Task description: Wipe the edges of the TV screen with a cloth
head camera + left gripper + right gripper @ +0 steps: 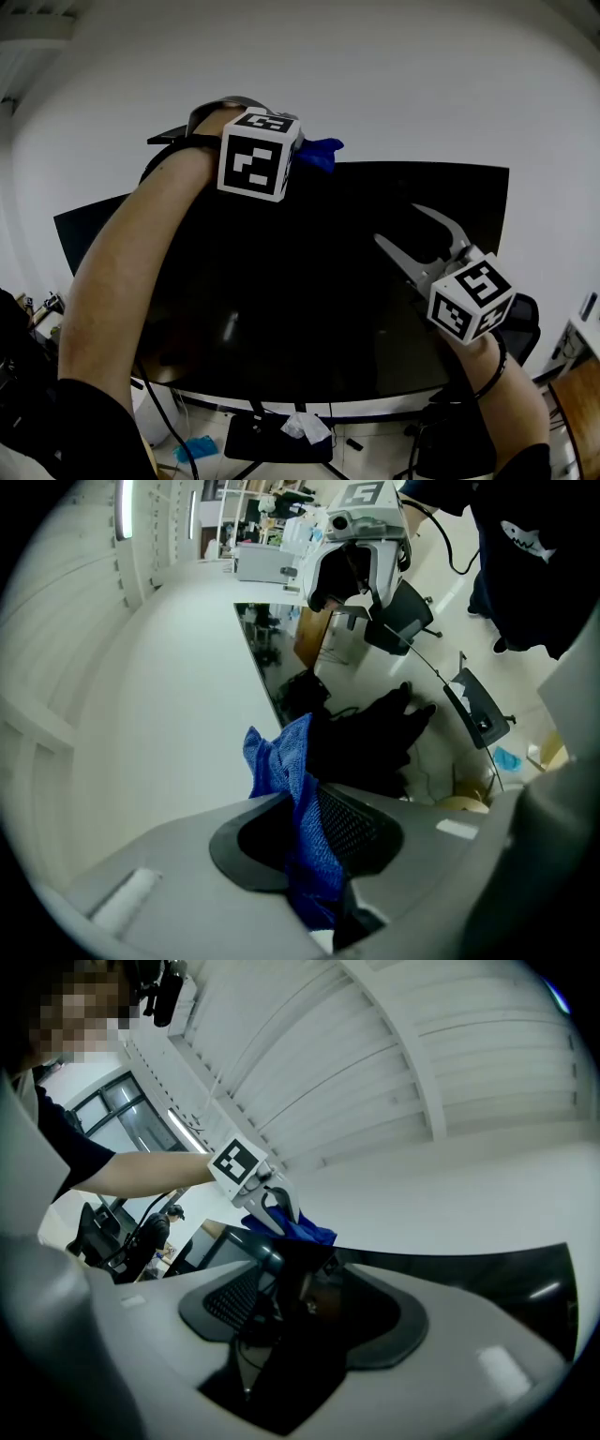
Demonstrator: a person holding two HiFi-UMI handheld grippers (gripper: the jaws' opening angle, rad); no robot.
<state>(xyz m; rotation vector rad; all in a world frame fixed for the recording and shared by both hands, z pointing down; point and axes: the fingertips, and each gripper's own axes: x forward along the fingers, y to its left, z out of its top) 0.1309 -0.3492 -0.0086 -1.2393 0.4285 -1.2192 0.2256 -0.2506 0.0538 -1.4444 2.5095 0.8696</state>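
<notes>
Reaching to the TV top edge, left hand-held gripper clamps cloth; right hand-held gripper gapes.

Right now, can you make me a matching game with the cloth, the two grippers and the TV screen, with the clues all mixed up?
Things:
1. cloth
2. left gripper
3. right gripper
4. TV screen

Clues:
a. jaws apart, gripping nothing
b. big, black and dark
c. blue, up at the TV's top edge
d. jaws shut on something soft

Right pairs: 1-c, 2-d, 3-a, 4-b.
</notes>
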